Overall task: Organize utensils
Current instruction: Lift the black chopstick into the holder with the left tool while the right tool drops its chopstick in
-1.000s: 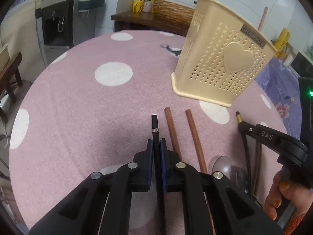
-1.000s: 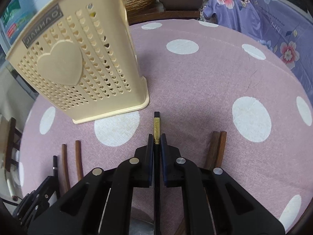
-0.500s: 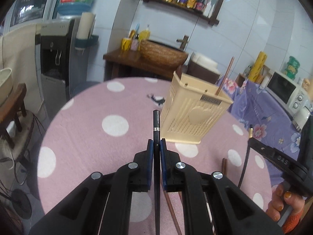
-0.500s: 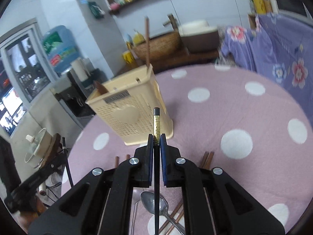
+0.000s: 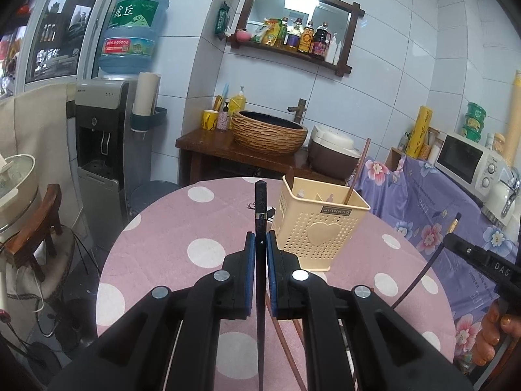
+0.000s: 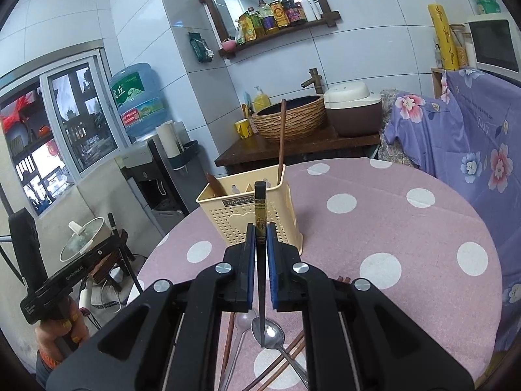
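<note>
Left view: my left gripper [image 5: 259, 254], clamped on a dark chopstick [image 5: 260, 208], has lifted off the table [image 5: 169, 228]; the basket [image 5: 320, 228] stands far right.

Right view: my right gripper [image 6: 259, 244] likewise raised its chopstick [image 6: 259, 208], ready for dropping in.

1. White tiled wall [image 5: 390, 75] with a wood-framed shelf [image 5: 289, 50] of bottles.
2. Water dispenser [image 5: 104, 150] at left, beside a window [image 6: 65, 130].
3. Woven basin [image 5: 268, 130] on a dark wooden stand [image 5: 208, 150].
4. Microwave [image 5: 469, 163] at right.
</note>
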A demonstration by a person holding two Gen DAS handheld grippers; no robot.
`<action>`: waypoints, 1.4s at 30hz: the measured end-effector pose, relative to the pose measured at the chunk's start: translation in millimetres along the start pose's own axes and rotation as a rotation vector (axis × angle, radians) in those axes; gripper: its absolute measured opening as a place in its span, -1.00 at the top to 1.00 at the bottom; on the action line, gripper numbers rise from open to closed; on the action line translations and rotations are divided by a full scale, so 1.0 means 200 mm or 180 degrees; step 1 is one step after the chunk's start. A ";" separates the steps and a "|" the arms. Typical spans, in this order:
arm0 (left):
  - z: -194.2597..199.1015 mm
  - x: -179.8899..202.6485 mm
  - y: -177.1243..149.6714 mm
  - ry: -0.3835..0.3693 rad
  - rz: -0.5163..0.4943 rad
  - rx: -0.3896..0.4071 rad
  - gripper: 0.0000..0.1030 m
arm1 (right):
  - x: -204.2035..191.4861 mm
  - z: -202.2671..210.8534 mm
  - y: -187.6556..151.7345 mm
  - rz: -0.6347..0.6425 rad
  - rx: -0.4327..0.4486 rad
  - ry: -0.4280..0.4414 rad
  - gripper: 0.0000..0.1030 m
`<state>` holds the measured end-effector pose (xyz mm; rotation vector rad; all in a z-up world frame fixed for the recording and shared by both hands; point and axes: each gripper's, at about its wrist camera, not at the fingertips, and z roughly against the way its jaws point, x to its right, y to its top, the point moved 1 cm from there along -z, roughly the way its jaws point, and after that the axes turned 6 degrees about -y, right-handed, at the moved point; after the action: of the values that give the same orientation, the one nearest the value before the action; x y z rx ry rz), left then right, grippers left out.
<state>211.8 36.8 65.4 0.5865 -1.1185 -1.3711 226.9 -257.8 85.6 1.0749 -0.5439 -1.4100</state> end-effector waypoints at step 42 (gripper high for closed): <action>-0.68 0.22 0.48 -0.0064 0.0033 -0.0034 0.85 | -0.17 -0.62 0.56 0.0198 0.0171 -0.0537 0.85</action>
<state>367.3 -24.2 104.9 0.5595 -1.1283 -1.3759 383.3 -210.9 132.4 0.9782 -0.7349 -1.4460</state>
